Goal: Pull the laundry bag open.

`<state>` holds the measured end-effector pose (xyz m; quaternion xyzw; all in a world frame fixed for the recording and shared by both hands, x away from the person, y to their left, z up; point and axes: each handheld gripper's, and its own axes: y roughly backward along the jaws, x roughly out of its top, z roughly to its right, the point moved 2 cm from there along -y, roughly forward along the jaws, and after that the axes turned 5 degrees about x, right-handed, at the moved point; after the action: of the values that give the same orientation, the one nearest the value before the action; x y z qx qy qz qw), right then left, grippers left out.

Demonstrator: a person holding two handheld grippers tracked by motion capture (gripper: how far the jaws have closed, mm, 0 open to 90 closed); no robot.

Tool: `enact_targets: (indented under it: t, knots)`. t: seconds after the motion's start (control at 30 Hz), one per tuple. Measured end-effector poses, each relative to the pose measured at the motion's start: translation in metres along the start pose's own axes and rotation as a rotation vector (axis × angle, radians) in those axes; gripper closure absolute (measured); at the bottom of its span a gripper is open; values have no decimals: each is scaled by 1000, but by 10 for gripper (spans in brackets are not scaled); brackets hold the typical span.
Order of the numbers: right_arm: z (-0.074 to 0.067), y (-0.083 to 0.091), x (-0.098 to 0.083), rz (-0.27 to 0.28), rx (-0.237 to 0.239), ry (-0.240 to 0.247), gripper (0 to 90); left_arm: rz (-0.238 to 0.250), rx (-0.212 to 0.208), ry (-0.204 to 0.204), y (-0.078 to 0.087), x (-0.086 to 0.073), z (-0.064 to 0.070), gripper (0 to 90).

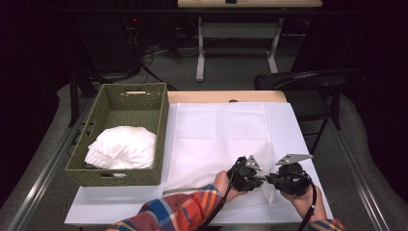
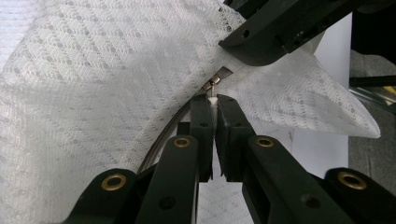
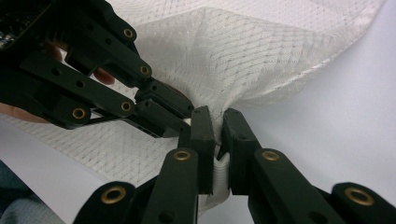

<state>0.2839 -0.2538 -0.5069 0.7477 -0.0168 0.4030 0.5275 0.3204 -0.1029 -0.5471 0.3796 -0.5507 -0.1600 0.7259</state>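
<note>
The near edge of the white mesh cloth (image 1: 216, 139) is pinched by left tool (image 1: 254, 179) and right tool (image 1: 269, 179), side by side, seemingly so the corner can be gathered for folding.

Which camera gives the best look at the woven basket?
The high view: the woven basket sits whole at the table's left, with a bundled white cloth inside. Both gripper views look close at the mesh cloth instead.
</note>
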Motion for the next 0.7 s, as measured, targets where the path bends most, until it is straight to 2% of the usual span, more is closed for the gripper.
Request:
enact_targets:
  t: [0.07, 0.13, 0.23, 0.27, 0.5, 0.6, 0.63, 0.7]
  knots:
    - [0, 0, 0, -1, -3, 3, 841, 7, -9, -2, 0, 0, 0, 859]
    - [0, 0, 0, -2, -5, 3, 842, -6, 6, 1, 1, 0, -1, 860]
    - [0, -1, 0, -6, -9, 4, 842, -3, 4, 14, 0, -1, -1, 860]
    - [0, -1, 0, -6, -8, 3, 842, 4, -12, 17, 0, -1, -1, 860]
    - [0, 0, 0, -8, -12, 3, 843, -14, 6, 10, 2, -1, -2, 861]
    - [0, 0, 0, -6, -14, 1, 843, -6, -10, 25, 2, -2, -4, 861]
    - [0, 0, 0, -7, -14, -1, 843, -15, 4, 17, 3, -2, -5, 861]
    - [0, 0, 0, -7, -14, -2, 843, -18, 4, 23, 3, -2, -5, 861]
